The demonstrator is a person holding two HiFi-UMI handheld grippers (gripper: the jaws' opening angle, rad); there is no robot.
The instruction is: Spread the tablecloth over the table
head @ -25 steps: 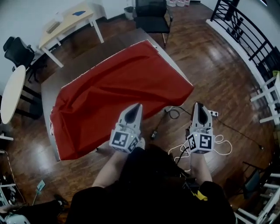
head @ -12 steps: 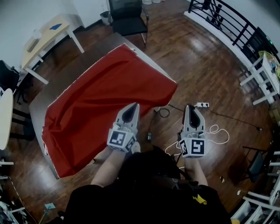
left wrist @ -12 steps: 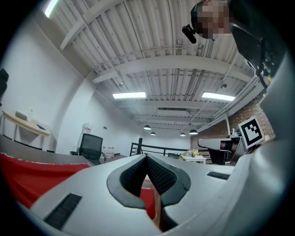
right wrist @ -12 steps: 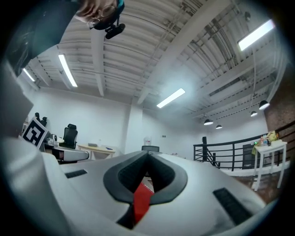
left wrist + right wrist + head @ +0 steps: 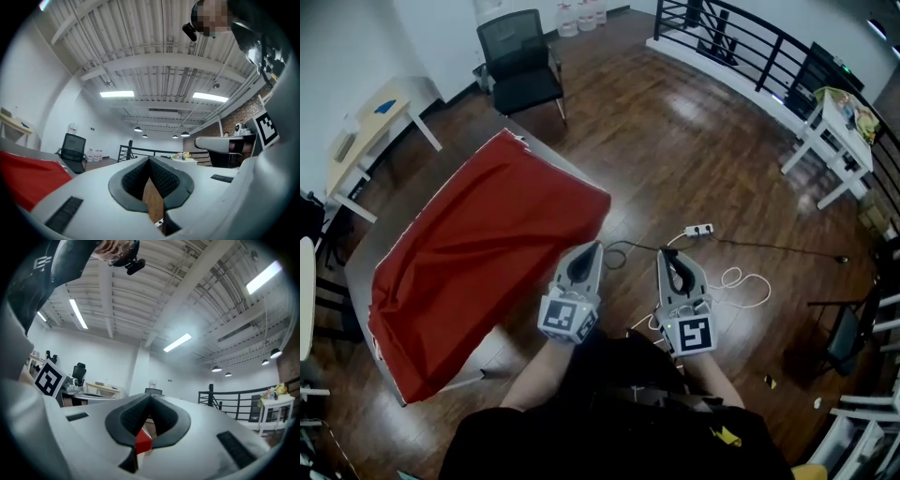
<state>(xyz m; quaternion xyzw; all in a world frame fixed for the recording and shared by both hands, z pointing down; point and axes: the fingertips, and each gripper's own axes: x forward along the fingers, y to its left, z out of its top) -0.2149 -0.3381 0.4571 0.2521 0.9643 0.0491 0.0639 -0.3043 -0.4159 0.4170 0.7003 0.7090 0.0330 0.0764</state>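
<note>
The red tablecloth (image 5: 478,262) lies rumpled over the grey table (image 5: 358,258) at the left of the head view, its near edge hanging over the side. Both grippers are held out over the wooden floor, right of the table's corner and apart from the cloth. My left gripper (image 5: 590,247) is shut with nothing in it. My right gripper (image 5: 667,254) is also shut and empty, close beside the left. In the left gripper view the shut jaws (image 5: 149,160) point level, with the cloth (image 5: 23,176) at the far left. A patch of red cloth (image 5: 143,442) shows below the right gripper (image 5: 150,397).
A black office chair (image 5: 517,61) stands beyond the table's far corner. A power strip (image 5: 698,230) and white cables (image 5: 741,281) lie on the floor ahead of the grippers. A black railing (image 5: 750,47) and a white side table (image 5: 839,122) are at the right, a beige desk (image 5: 366,122) at the left.
Both grippers have swung to the right, away from the cloth's near edge, and drawn closer together. The view turned with them. Both stayed shut; the cloth has not moved.
</note>
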